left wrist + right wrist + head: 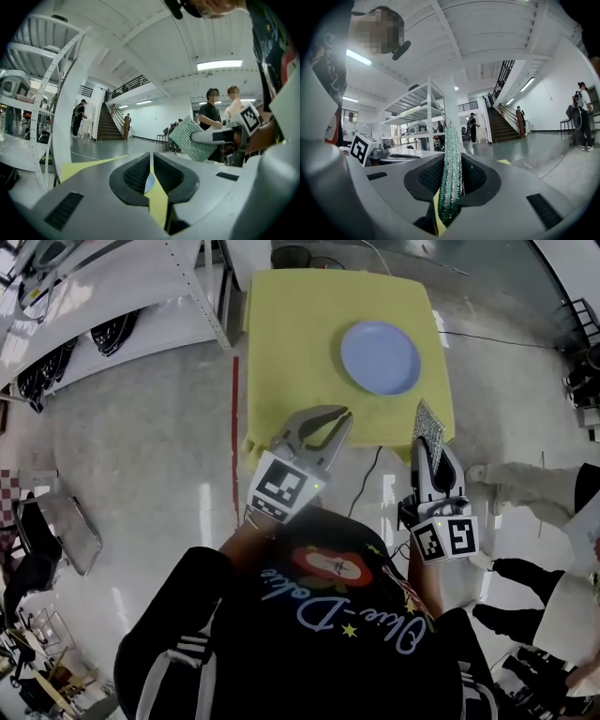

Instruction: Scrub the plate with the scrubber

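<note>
Beside yellow table [281, 334], right claw [429, 442] pinching scrubber [427, 420] on edge, long axis forward, left claw [339, 418] pressed together

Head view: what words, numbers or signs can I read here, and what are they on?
Shirt: pale cursive lettering, upside down to the camera, too stylised to read surely.
Left marker cube, right marker cube: black-and-white square patterns, no letters.
Nothing else readable.
</note>
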